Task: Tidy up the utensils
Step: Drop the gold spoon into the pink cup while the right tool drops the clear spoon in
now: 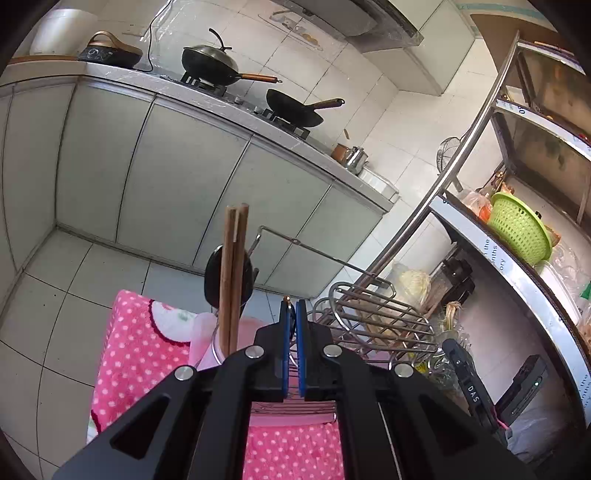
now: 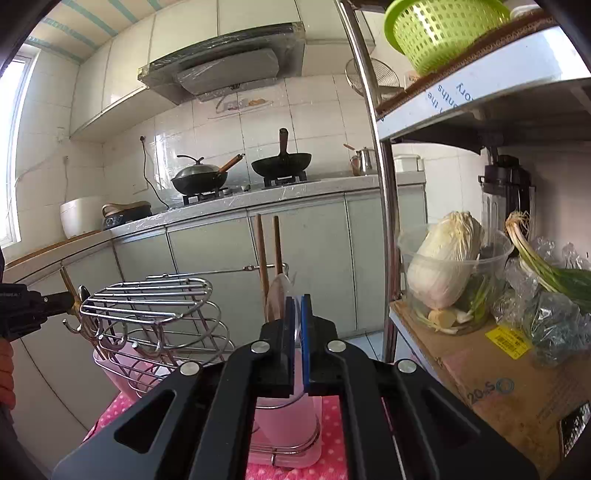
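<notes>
A chrome wire utensil rack stands on a pink dotted cloth. Its pink cup holds two wooden chopsticks upright, with a dark spoon behind them. My left gripper is shut on the rack's thin wire frame. In the right wrist view the rack is at the left, the chopsticks stand in the pink cup. My right gripper is shut on the handle of a pale spoon that stands in the cup. The left gripper's body shows at the left edge.
A counter with two woks on a stove runs along the far wall. A metal shelf unit stands at the right with a green basket, a cabbage in a clear bowl and a cardboard box.
</notes>
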The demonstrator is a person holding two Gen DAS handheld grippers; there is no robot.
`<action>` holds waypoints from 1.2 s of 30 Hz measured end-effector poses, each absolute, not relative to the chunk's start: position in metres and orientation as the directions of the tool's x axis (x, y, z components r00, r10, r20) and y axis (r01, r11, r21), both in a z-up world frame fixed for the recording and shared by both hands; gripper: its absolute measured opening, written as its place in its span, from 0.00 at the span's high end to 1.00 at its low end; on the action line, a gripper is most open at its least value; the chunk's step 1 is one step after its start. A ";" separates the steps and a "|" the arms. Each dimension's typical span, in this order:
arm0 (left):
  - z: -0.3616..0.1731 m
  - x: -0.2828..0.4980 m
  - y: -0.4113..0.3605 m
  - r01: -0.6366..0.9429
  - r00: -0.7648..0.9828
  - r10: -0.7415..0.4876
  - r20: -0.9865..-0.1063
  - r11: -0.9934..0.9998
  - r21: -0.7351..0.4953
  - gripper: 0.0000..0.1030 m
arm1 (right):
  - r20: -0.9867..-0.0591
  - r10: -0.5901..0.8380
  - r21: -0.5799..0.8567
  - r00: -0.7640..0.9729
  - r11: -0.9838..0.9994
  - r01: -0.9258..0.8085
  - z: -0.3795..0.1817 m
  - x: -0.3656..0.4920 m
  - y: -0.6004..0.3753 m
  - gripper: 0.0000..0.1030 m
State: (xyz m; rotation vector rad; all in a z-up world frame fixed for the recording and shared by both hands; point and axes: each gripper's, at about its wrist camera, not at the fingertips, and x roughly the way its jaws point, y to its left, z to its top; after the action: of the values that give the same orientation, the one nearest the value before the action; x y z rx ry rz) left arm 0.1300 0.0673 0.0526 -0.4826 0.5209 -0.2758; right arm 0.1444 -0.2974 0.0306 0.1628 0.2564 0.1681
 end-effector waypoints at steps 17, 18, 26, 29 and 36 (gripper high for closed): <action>0.033 0.129 0.071 0.040 0.834 -0.292 -0.468 0.878 -0.477 0.97 | -0.361 0.163 0.140 0.918 0.983 -0.119 0.015 0.162 -0.292 0.97; 0.033 0.129 0.070 0.038 0.833 -0.292 -0.469 0.878 -0.478 0.97 | -0.369 0.166 0.139 0.915 0.983 -0.122 0.016 0.163 -0.291 0.97; 0.039 0.121 0.069 0.005 0.851 -0.236 -0.469 0.897 -0.442 0.75 | -0.412 0.255 0.199 0.875 0.962 -0.187 0.015 0.163 -0.292 0.64; 0.041 0.117 0.070 0.000 0.851 -0.233 -0.471 0.897 -0.443 0.75 | -0.414 0.266 0.193 0.870 0.960 -0.202 0.016 0.157 -0.290 0.60; 0.045 0.105 0.064 0.007 0.836 -0.240 -0.494 0.904 -0.427 0.75 | -0.400 0.288 0.200 0.870 0.954 -0.224 0.021 0.137 -0.289 0.53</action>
State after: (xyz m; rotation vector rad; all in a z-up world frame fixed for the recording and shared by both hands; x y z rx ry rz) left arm 0.1055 0.0639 0.0447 -0.4264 0.5704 -0.1353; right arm 0.1368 -0.2887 0.0211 0.1488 0.4407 0.2691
